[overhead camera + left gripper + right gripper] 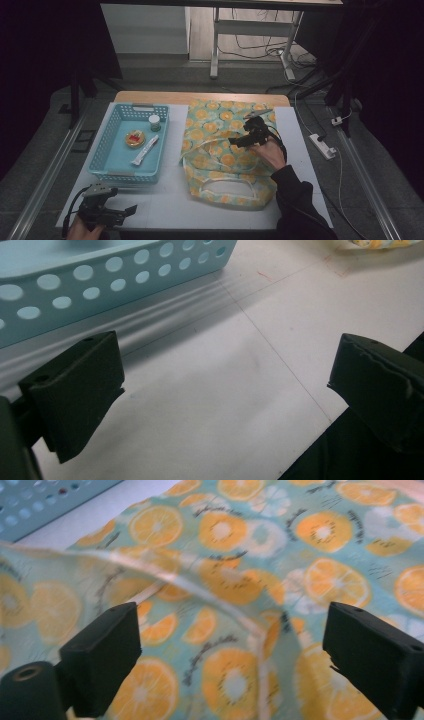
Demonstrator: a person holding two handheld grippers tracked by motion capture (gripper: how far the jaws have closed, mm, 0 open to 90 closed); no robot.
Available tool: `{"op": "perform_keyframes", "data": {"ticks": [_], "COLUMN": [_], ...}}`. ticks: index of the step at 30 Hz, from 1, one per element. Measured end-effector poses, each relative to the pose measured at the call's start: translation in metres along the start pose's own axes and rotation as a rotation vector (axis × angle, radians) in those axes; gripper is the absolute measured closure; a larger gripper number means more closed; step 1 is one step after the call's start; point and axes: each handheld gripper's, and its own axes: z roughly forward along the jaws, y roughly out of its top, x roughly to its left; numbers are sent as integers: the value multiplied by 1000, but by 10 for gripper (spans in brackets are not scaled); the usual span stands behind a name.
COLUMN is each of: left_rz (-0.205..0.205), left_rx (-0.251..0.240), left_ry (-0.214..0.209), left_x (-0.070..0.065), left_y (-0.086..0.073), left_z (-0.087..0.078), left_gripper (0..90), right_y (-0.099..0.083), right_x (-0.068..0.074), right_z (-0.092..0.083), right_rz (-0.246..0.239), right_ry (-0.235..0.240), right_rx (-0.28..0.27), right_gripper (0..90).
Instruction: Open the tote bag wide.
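Right gripper (246,141) over the bag (227,155), jaws wide and empty

From above, our left gripper (131,210) waits lower left below the basket (131,142); its view shows jaws apart, empty; the right view's centre holds the strap (200,587), so we should close squarely on it.

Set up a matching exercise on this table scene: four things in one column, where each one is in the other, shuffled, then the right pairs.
1. small jar
2. orange-print bag
3. left hand-held gripper
4. right hand-held gripper

A. open, above the bag
B. spread flat right of the basket
C. open, at the table's near left corner
D. inside the basket, far end

Pairs: 1-D, 2-B, 3-C, 4-A
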Motion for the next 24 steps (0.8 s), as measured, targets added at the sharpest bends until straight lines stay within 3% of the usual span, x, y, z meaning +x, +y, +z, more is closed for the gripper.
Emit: {"op": "perform_keyframes", "data": {"ticks": [6, 16, 24], "left_rz": [1, 2, 4], "left_rx": [1, 0, -2], "left_ry": [-1, -3, -2], "left_x": [0, 0, -1], "left_y": [0, 0, 0], "left_z": [0, 0, 0], "left_gripper": [12, 12, 12], "right_y": [-11, -28, -47], "right_x": [15, 43, 54], "right_z": [-4, -6, 3], "right_rz": [-28, -68, -90], "right_ry": [25, 49, 45], "right_rx": [8, 54, 100], "right_gripper": [0, 0, 0]}}
